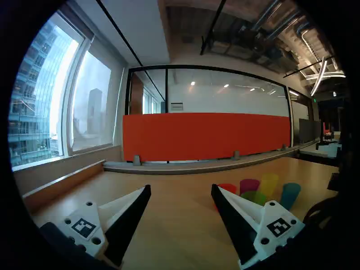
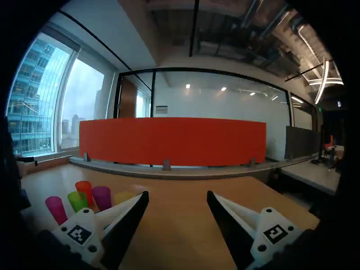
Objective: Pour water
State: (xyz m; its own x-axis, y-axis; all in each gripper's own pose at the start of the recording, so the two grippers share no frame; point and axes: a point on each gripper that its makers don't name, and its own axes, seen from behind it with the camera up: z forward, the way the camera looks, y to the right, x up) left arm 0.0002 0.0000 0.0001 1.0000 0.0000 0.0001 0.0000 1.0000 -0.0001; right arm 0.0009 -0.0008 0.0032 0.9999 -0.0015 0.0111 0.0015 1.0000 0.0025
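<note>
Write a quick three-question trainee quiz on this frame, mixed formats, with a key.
1. True or false: the left gripper is shut on a cup.
2. In the left gripper view, which colour of cup stands farthest toward the picture's right? A) red B) teal C) green
3. Fill in: in the right gripper view, the cups stand to the picture's ____ of the open right gripper.

Key
1. False. Its fingers are spread, with nothing between them.
2. B, the teal cup.
3. Left.
</note>
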